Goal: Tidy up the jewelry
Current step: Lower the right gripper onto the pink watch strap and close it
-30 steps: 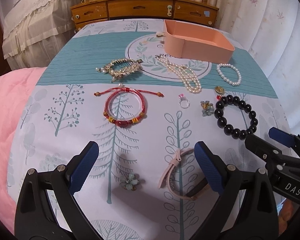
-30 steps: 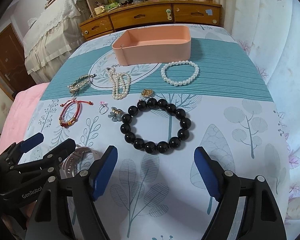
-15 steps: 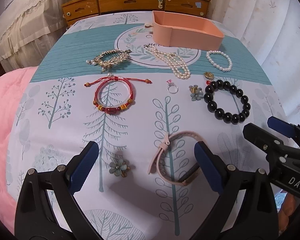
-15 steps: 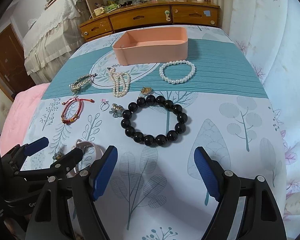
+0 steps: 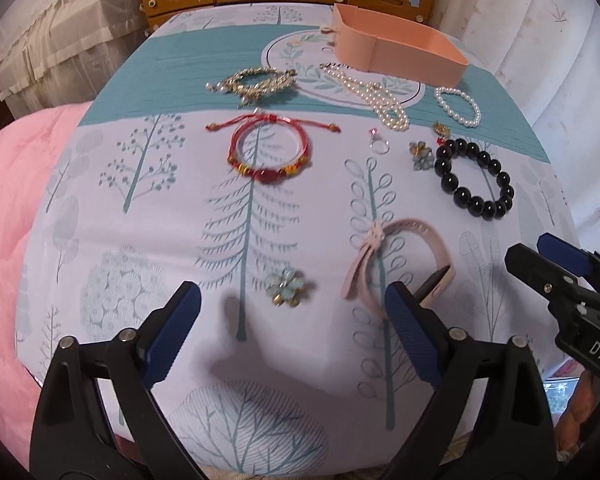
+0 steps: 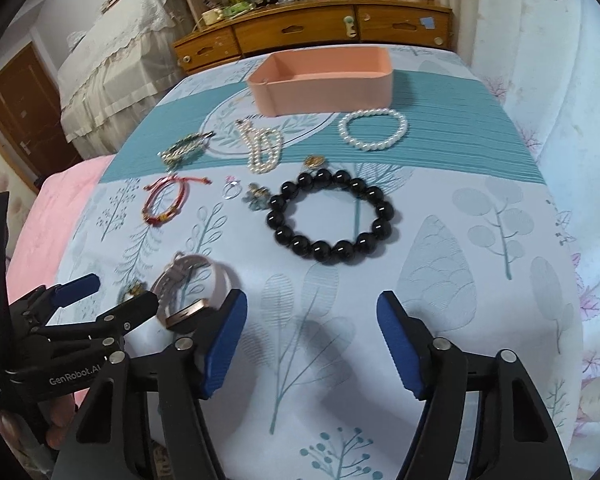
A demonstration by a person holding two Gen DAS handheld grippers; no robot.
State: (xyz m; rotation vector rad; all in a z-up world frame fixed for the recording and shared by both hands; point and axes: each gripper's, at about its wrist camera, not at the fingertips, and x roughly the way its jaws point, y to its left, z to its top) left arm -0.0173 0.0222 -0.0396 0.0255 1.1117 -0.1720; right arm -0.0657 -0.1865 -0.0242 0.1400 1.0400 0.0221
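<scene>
Nearest the cameras, both tools are held low over the printed bedspread [image 5: 100, 240], side by side. Wide gaps are kept by the left gripper [image 5: 292, 320] and the right gripper [image 6: 310, 336], and nothing is held by either. Just ahead of the left one, a small flower brooch [image 5: 286, 286] and a pink watch [image 5: 396, 256] are laid (its band is crossed by the right finger). Farther on, a black bead bracelet [image 6: 334, 216], red cord bracelet [image 5: 268, 150], ring [image 5: 378, 144], pearl necklace [image 5: 374, 98] and pearl bracelet [image 6: 372, 128] are spread out. Beyond them, the pink tray [image 6: 324, 84] is set before a wooden dresser [image 6: 312, 32].
</scene>
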